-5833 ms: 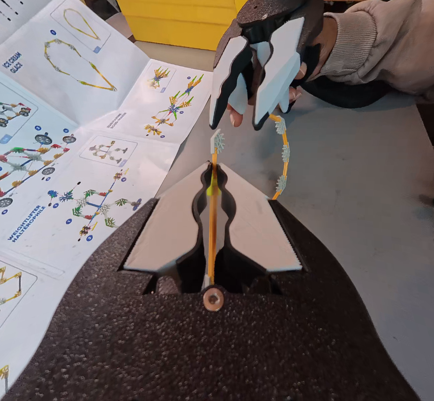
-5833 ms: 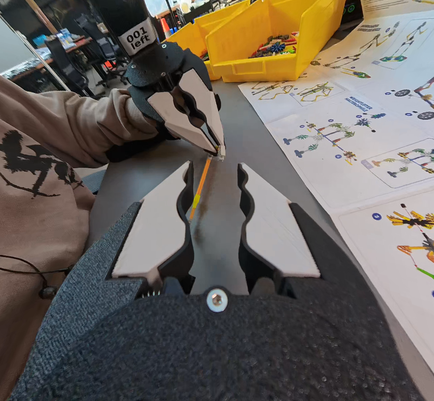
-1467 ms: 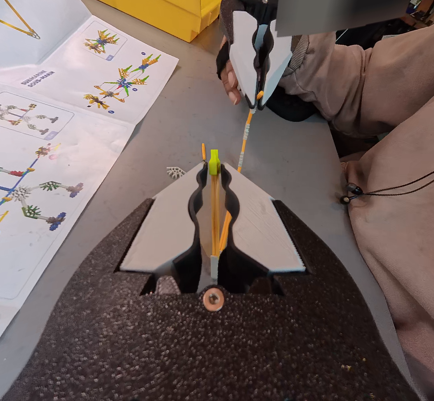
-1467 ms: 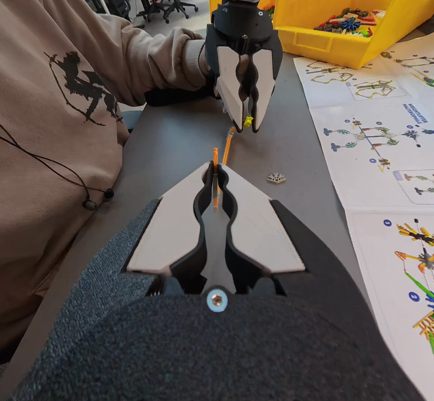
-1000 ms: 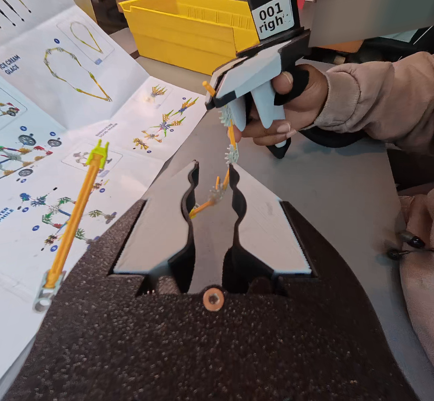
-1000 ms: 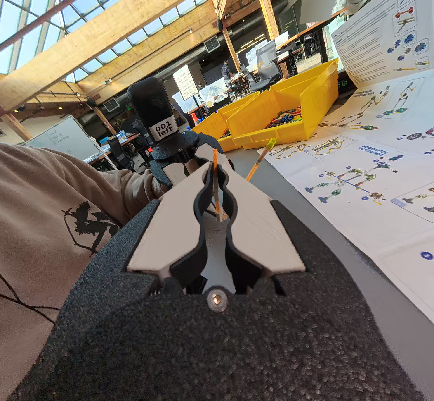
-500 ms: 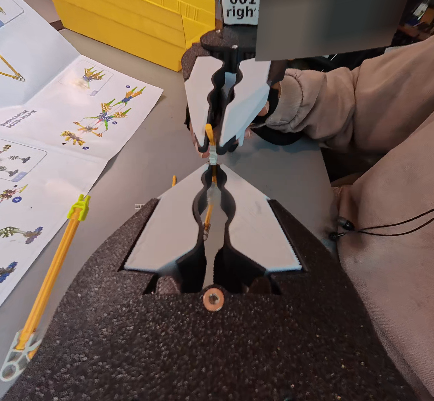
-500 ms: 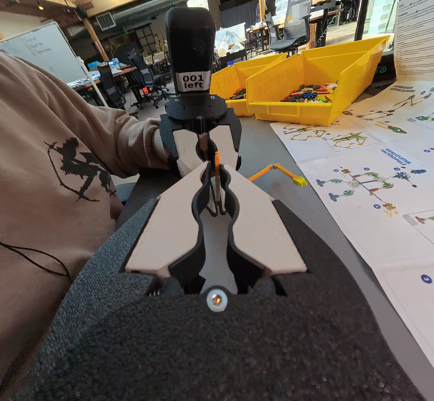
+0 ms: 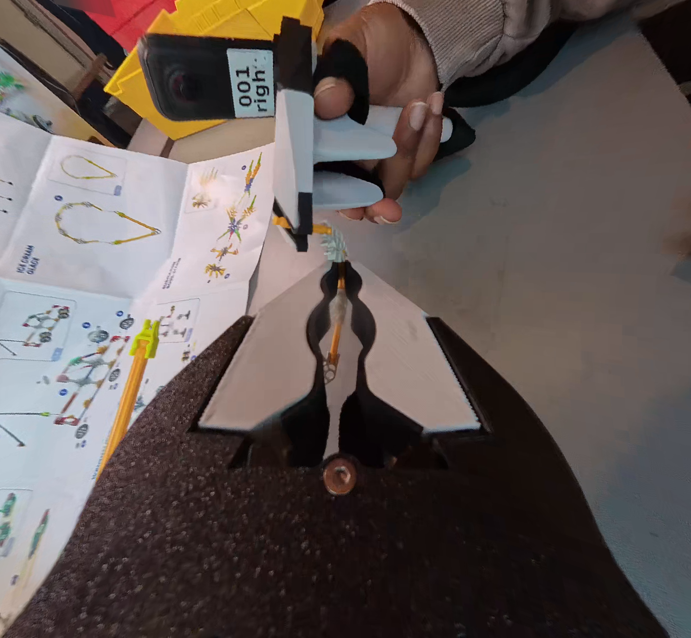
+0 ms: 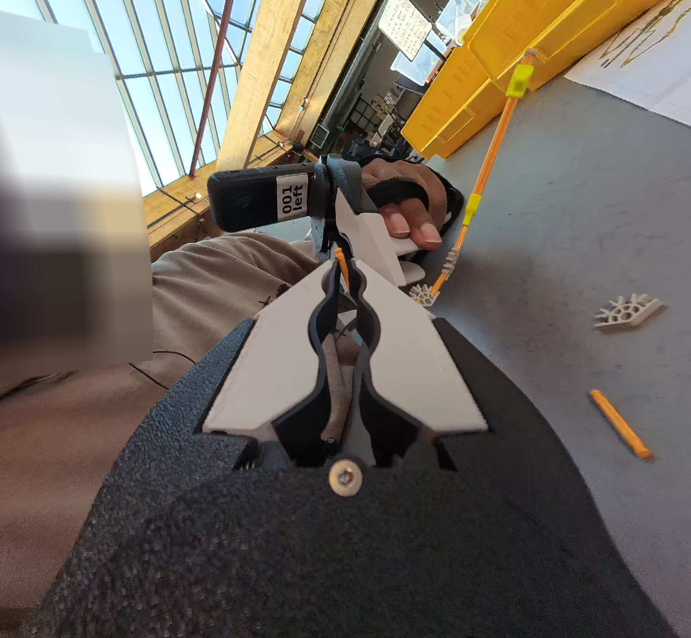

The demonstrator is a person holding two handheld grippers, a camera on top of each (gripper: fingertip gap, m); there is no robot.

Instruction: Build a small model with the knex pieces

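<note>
Left wrist view: the left gripper is clenched on a thin orange plastic rod running between its jaws, a white toothed connector at the tip; the right gripper, turned sideways, pinches a short orange rod joined to that connector; a long orange rod with a lime-green clip hangs at left over the white instruction sheet; on the grey table lie a loose white connector and a loose orange rod, near yellow plastic bins.
</note>
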